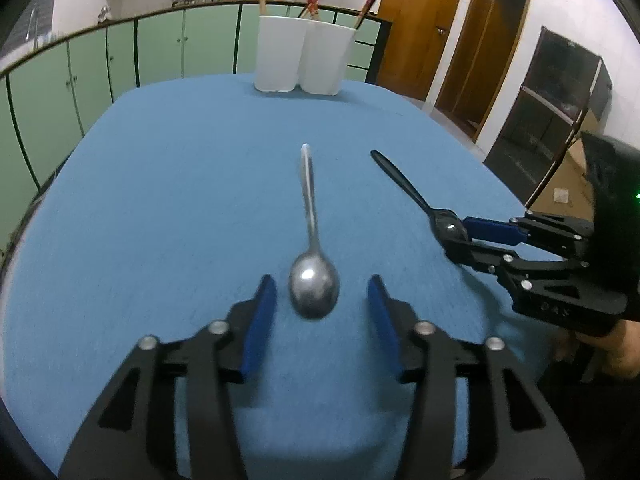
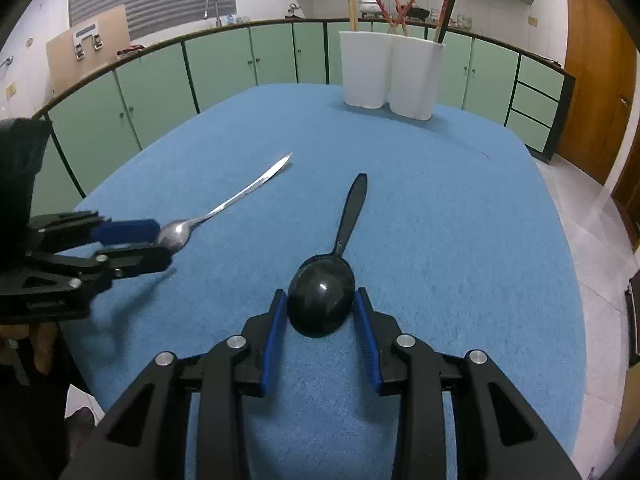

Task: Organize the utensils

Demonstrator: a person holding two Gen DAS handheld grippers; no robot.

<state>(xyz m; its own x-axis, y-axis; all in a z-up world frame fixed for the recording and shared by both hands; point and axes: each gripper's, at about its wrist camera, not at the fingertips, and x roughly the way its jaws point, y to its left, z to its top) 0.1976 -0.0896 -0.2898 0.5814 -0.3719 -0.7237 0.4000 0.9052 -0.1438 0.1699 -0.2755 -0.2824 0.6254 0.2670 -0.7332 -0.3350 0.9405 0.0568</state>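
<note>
the step in hand looks like the pick-up of two spoons from the blue table (image 1: 160,200). the left gripper (image 1: 322,292) has its fingers apart, one to each side of the bowl of the metal spoon (image 1: 314,286), with clear gaps on both sides, so nothing is gripped there. the right gripper (image 2: 320,306) has its blue pads against the two sides of the bowl of the black spoon (image 2: 322,304), which seems clamped (whether it is already off the cloth cannot be told). both handles point away toward the white holder (image 2: 390,76) at the far edge, where chopsticks (image 2: 400,8) already stand. judging by this, the next move calls for the left fingers to close on the metal bowl, then for both spoons to be lifted and carried well across to the holder's compartments, handles kept clear of the rim.
</note>
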